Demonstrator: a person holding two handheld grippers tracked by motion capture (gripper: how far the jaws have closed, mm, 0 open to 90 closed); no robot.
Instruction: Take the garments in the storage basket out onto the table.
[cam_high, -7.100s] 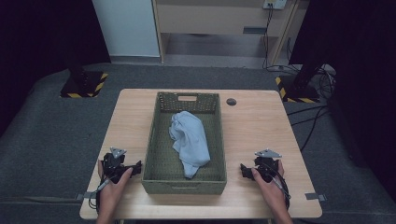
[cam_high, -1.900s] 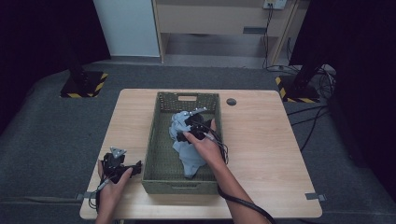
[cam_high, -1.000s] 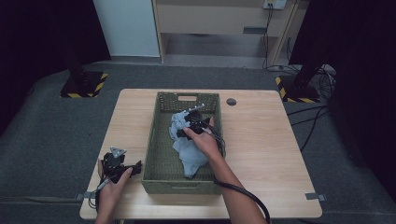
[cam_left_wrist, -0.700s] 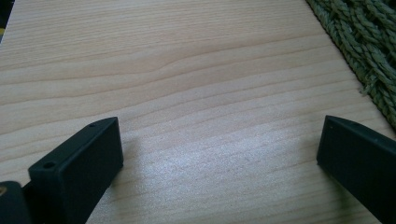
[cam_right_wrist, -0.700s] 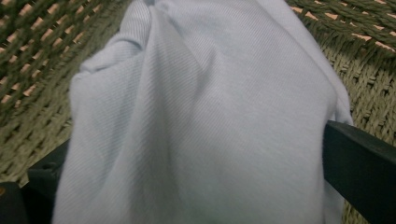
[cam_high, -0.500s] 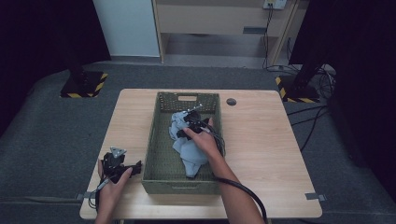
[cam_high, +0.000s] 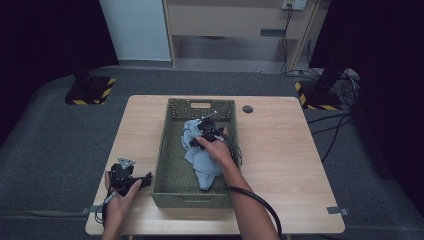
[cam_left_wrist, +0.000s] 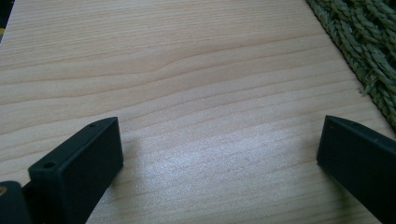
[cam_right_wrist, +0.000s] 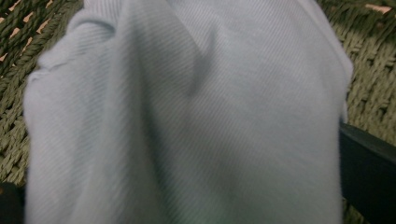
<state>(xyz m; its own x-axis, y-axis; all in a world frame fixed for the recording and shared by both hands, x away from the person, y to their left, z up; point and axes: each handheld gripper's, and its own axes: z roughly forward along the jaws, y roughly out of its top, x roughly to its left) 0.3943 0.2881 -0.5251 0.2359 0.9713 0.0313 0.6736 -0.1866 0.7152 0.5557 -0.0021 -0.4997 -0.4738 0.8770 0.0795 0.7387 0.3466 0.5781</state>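
A light blue-grey cloth (cam_high: 201, 161) lies crumpled in a green woven basket (cam_high: 163, 150) at the middle of the wooden table. My right gripper (cam_high: 204, 131) is down in the basket on the cloth's far end. In the right gripper view its jaws stand wide apart, with the cloth (cam_right_wrist: 187, 107) bunched between them and a black fingertip (cam_right_wrist: 369, 163) at the right edge. My left gripper (cam_high: 144, 178) rests open on the table to the left of the basket's near corner. Nothing but bare wood lies between its fingers (cam_left_wrist: 79, 163).
A small dark round disc (cam_high: 247, 109) sits on the table beyond the basket's far right corner. The right gripper's black cable (cam_high: 260, 202) trails along the forearm. The basket's woven wall (cam_left_wrist: 369, 51) stands close to the left gripper's right side. Yellow-and-black stand bases (cam_high: 90, 92) rest on the floor.
The right gripper came from the table's front right into the basket and onto the cloth. Over the last second it only shifted slightly there. The left gripper stayed put.
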